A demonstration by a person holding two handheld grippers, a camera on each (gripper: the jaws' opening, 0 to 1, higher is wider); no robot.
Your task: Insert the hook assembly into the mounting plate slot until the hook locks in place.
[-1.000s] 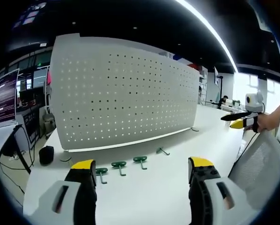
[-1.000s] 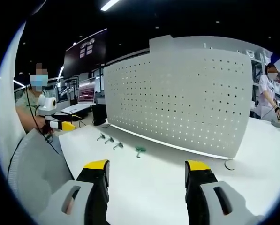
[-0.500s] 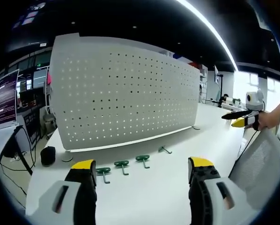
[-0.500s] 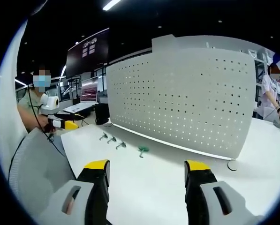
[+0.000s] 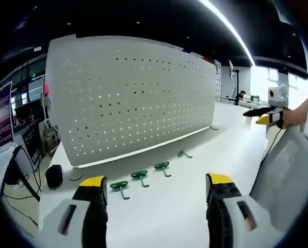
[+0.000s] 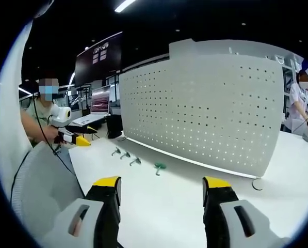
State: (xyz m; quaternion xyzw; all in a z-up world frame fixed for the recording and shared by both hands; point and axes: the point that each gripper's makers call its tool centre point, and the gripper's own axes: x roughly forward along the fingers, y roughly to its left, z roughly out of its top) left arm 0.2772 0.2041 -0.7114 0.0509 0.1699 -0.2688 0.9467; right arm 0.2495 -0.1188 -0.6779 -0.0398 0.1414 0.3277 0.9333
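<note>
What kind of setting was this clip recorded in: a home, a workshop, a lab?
Most likely an open-plan lab or test workspace. A white pegboard panel stands on a long white table with green hooks laid before it; monitors sit at the table's far end, and another person works at a nearby bench.

Hooks (image 6: 157, 166) below pegboard (image 6: 205, 103): too small to resolve shape. Pegboard's far end cut off behind person (image 6: 300, 103).
</note>
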